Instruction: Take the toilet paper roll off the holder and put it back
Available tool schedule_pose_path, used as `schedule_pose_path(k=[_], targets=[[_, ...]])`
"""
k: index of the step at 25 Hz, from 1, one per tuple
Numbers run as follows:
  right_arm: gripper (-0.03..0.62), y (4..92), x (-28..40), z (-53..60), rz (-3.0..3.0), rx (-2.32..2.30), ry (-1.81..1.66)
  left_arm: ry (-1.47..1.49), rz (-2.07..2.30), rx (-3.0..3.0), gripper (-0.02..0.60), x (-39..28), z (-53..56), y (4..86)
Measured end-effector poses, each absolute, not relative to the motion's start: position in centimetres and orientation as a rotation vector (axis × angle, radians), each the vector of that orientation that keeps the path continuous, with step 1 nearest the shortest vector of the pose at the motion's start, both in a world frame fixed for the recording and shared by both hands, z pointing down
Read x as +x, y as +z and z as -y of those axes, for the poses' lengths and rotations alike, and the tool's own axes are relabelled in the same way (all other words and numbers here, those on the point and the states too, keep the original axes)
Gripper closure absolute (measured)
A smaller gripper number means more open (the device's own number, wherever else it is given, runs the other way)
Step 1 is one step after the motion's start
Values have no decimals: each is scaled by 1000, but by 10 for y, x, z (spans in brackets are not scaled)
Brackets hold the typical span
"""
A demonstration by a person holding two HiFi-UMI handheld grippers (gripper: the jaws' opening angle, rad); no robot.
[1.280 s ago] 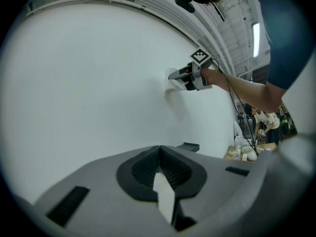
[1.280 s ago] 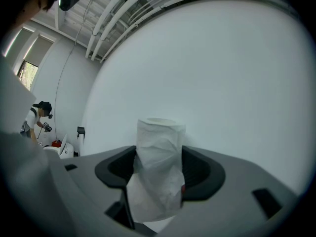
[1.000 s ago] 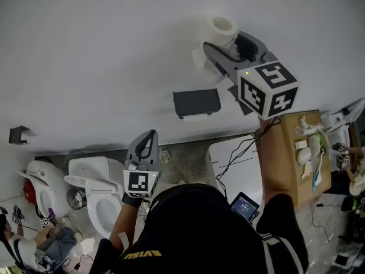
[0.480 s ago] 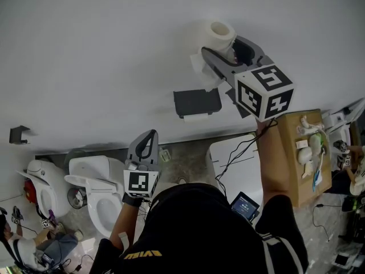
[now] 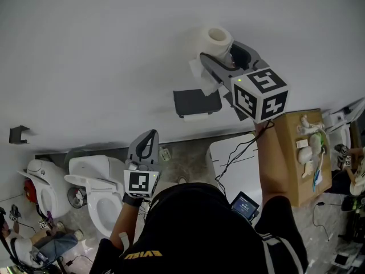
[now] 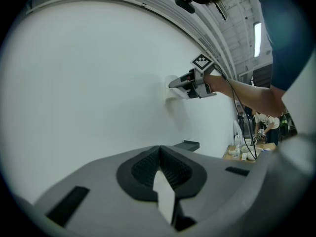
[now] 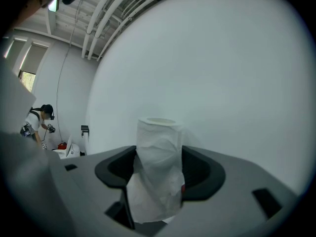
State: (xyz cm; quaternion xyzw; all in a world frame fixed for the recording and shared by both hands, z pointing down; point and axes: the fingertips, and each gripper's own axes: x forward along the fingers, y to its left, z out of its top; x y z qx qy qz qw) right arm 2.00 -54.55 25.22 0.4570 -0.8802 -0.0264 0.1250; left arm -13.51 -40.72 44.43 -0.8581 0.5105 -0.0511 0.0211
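Observation:
A white toilet paper roll is held upright in front of the white wall, with my right gripper shut on its sides. In the right gripper view the roll fills the gap between the jaws, and a loose sheet hangs from it. The dark grey holder is fixed to the wall just below and left of the roll, with no roll on it. My left gripper hangs lower down, shut on nothing, jaws meeting. From the left gripper view the holder and the roll also show.
Two white toilets stand on the floor at the lower left. At the right, a wooden table carries small items. A small black bracket is on the wall far left. A tablet and cables lie below.
My right gripper has sunk with the roll, nearer to the holder. The left gripper has stayed where it was.

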Motion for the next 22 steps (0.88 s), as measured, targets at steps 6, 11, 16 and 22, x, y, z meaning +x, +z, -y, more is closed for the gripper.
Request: schedule_pose_path(k=[6, 11, 16, 22], targets=[[322, 254, 21, 546, 2571, 1333, -73, -159, -1588, -2660, 571, -135, 408, 446], [323, 264, 19, 546, 2567, 1324, -51, -163, -1584, -2661, 571, -135, 408, 447], [322, 280, 19, 545, 2564, 1308, -6, -167, -1585, -2659, 571, -132, 409, 446], [322, 300, 17, 543, 2568, 1299, 48, -166, -1588, -2660, 571, -133, 407, 445]])
